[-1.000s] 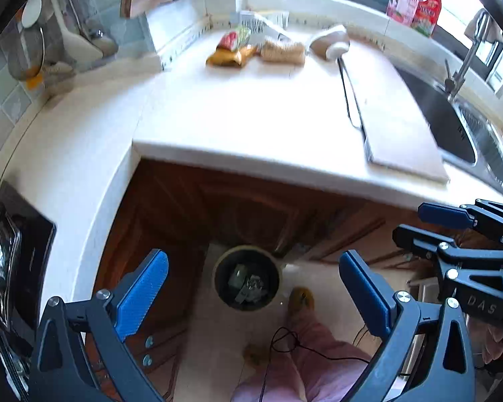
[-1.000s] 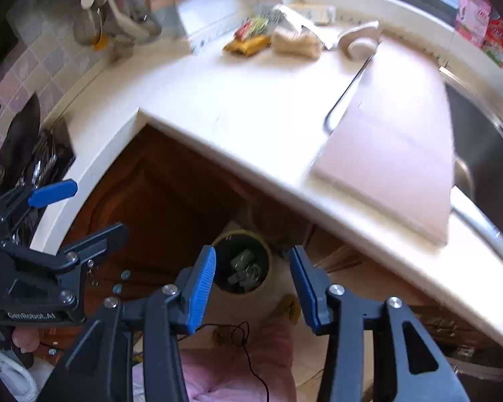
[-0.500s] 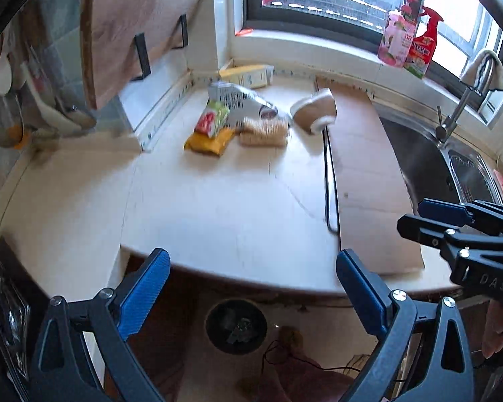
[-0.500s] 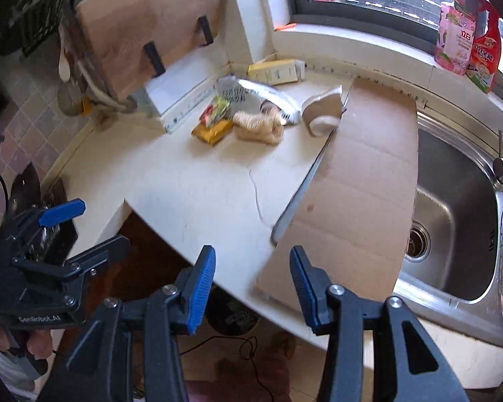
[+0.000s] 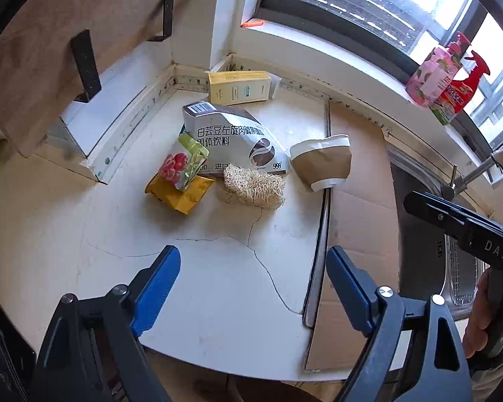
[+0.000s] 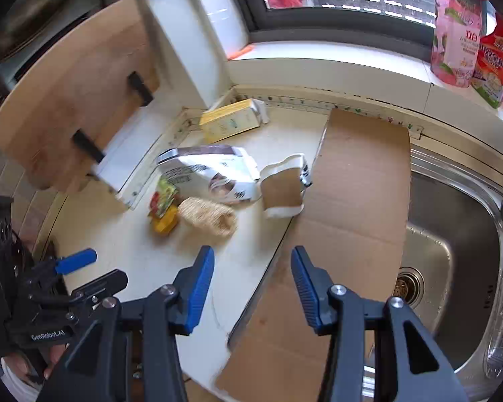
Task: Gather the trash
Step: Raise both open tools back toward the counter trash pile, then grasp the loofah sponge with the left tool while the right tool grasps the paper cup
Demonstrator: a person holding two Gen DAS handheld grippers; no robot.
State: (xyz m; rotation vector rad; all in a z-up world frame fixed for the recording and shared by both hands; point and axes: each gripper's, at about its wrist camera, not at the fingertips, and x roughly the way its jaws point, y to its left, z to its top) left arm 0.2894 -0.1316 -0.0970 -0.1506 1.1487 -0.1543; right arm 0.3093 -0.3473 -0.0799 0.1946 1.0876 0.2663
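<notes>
Trash lies clustered at the far corner of the countertop (image 5: 84,227): yellow carton (image 5: 239,87), grey pouch (image 5: 233,140), snack packets (image 5: 181,174), loofah (image 5: 255,186), crushed paper cup (image 5: 322,162). Left gripper (image 5: 253,278) jaws, just closing, stand apart, empty. Right gripper (image 6: 253,278) jaws apart, empty, near the cardboard sheet (image 6: 345,207).

Before you lies a pale, cracked countertop (image 5: 218,268). A flat cardboard sheet (image 6: 352,201) covers its right part, one edge reaching beside the steel sink (image 6: 452,251), whose drain (image 6: 407,283) shows in the basin. On the windowsill (image 5: 352,63) you see a pink bottle (image 5: 434,73) touching a red spray bottle (image 5: 459,90). At left, a wooden board (image 6: 70,100) leans upright in black brackets.
</notes>
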